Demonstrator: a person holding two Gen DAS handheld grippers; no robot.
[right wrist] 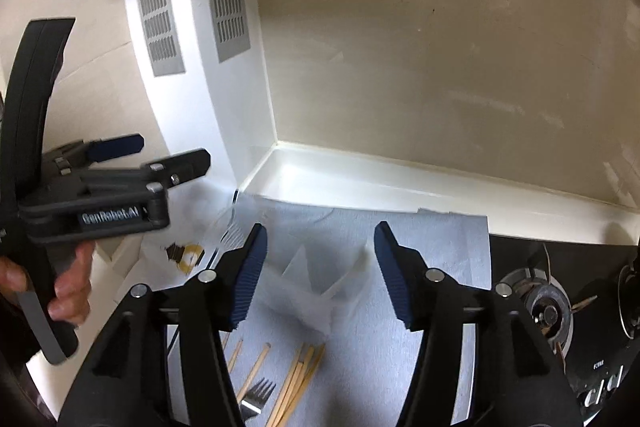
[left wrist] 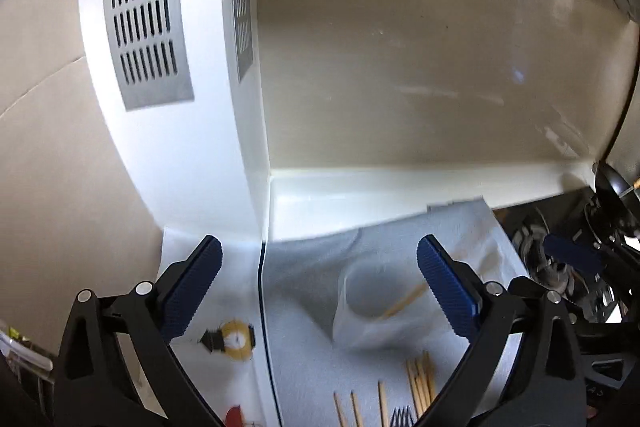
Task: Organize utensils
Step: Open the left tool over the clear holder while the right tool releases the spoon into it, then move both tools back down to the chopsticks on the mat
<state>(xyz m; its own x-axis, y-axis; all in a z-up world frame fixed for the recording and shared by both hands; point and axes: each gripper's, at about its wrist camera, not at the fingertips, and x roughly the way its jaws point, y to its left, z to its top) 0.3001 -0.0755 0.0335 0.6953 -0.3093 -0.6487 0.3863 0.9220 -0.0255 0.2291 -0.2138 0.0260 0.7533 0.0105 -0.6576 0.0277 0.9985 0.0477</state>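
A translucent plastic cup point(left wrist: 372, 303) stands on the grey cloth point(left wrist: 304, 355) with one wooden chopstick point(left wrist: 404, 301) leaning inside it. My left gripper point(left wrist: 320, 263) is open wide just above and in front of the cup, with nothing between its pads. More chopsticks point(left wrist: 420, 379) and a fork's tines point(left wrist: 402, 417) lie on the cloth nearer me. In the right wrist view my right gripper point(right wrist: 320, 235) is open over the blurred cup point(right wrist: 316, 287), its pads clear of it. Chopsticks point(right wrist: 296, 383) and the fork point(right wrist: 256, 395) lie below. The left gripper point(right wrist: 160, 153) shows at the left, held by a hand point(right wrist: 68, 287).
A white appliance with grey vents point(left wrist: 144, 7) stands at the back left against the cream wall. A black gas stove with a burner point(right wrist: 548, 307) borders the cloth on the right. A white raised ledge point(right wrist: 400, 183) runs along the back. A yellow and black label point(left wrist: 236, 341) marks the white surface at the left.
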